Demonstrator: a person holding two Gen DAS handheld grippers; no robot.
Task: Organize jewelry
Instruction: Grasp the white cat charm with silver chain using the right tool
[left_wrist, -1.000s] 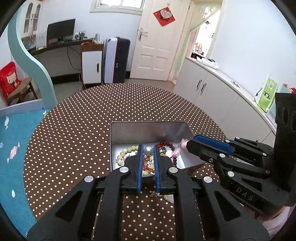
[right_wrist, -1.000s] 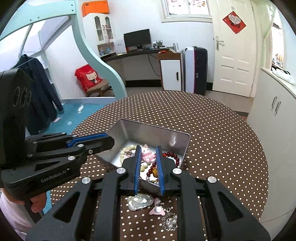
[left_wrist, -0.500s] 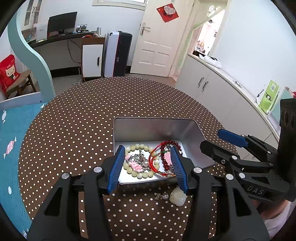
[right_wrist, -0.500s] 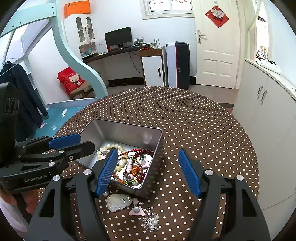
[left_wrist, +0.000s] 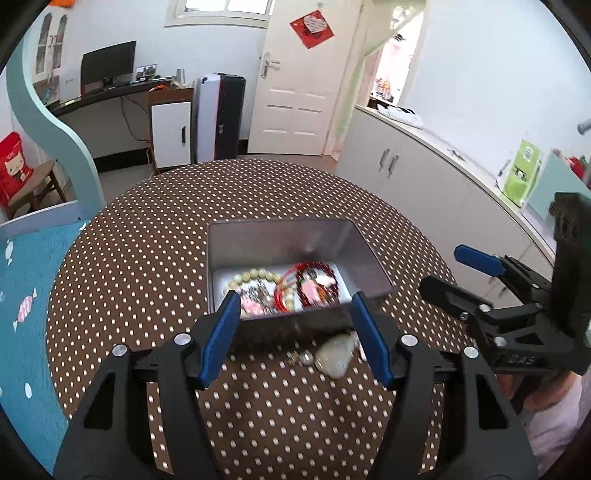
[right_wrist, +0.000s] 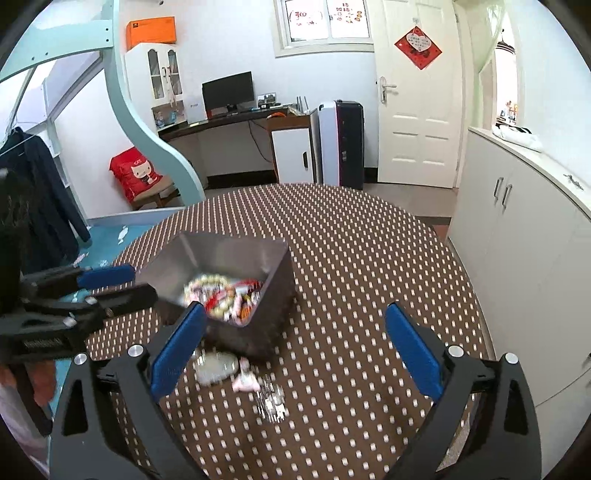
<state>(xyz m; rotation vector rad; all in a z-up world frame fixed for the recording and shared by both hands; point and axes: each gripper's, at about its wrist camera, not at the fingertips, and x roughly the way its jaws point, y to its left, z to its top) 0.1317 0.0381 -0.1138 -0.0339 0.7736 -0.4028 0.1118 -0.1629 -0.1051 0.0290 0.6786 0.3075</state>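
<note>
An open metal tin (left_wrist: 258, 240) (right_wrist: 273, 295) stands on the polka-dot table (left_wrist: 147, 266). It holds a cream bead bracelet (left_wrist: 255, 275), red bracelets (left_wrist: 314, 273) and pink charms. In front of the tin lie a pale jade pendant (left_wrist: 334, 356) (right_wrist: 216, 365), a small pearl piece (left_wrist: 304, 357), a pink charm (right_wrist: 245, 382) and a silver cluster (right_wrist: 271, 400). My left gripper (left_wrist: 295, 336) is open and empty, just before the tin's near wall. My right gripper (right_wrist: 295, 347) is open and empty, pulled back to the tin's right; it also shows in the left wrist view (left_wrist: 461, 273).
The round table's edge curves all around, with blue floor mat (left_wrist: 22, 295) to the left and white cabinets (right_wrist: 517, 240) to the right. A desk, suitcase and door stand at the back of the room.
Both grippers opened from nearly shut over the tin a second ago and drew back and up. The pink charm from the right gripper now lies in the tin.
</note>
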